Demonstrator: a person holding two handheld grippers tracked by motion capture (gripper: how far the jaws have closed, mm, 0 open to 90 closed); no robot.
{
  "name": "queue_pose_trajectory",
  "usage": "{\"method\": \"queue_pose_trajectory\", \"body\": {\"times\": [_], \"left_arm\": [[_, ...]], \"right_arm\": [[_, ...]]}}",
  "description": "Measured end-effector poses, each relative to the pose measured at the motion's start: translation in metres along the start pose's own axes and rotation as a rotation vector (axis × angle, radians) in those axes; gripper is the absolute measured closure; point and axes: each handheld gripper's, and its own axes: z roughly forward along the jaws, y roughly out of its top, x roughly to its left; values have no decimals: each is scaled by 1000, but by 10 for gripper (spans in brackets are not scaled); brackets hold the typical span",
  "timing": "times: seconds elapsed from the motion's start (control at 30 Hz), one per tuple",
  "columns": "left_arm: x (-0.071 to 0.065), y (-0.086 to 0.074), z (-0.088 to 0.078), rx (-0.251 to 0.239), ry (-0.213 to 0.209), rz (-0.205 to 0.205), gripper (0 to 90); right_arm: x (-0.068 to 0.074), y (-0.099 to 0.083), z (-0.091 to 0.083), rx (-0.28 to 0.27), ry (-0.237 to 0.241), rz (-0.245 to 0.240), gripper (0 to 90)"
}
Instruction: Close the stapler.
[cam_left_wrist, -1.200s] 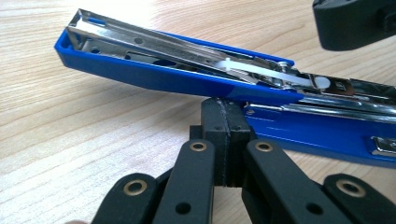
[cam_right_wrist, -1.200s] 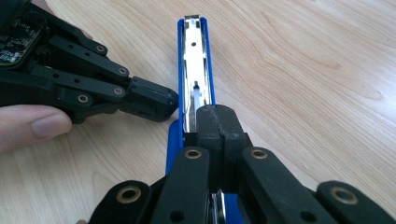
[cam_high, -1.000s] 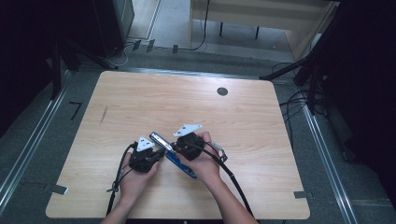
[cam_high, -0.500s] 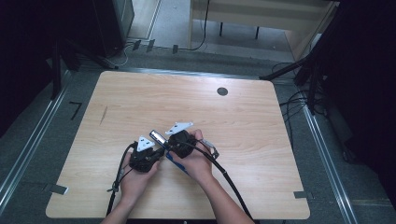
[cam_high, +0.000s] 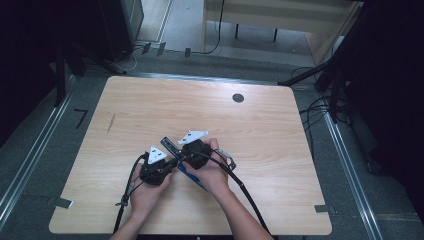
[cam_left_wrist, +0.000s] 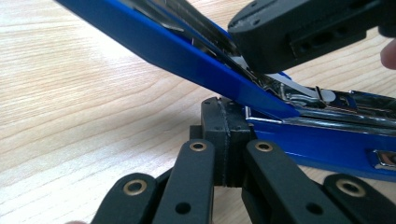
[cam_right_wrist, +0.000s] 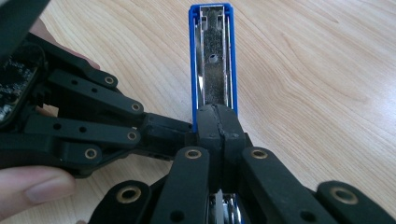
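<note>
Pale wood-grain tabletop (cam_high: 260, 125), grey floor around, both grippers (cam_left_wrist: 227, 140) (cam_right_wrist: 218, 122) clenched tight against hinged-open blue metal stapler (cam_right_wrist: 212, 51).

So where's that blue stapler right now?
The blue stapler lies hinged open on the near middle of the wooden table, between the left gripper and the right gripper, whose shut tips meet over it.
</note>
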Motion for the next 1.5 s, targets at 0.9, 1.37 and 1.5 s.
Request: {"method": "queue_pose_trajectory", "body": {"times": [0.9, 1.37, 1.5], "left_arm": [[-13, 0, -14, -51, -30, 31, 900], [-28, -9, -14, -23, -109, 49, 900], [-33, -11, -10, -5, -123, 62, 900]], "right_arm": [[1, -7, -24, -39, -17, -5, 900], [1, -8, -34, -68, -15, 5, 900], [1, -8, -38, -72, -18, 6, 900]]}}
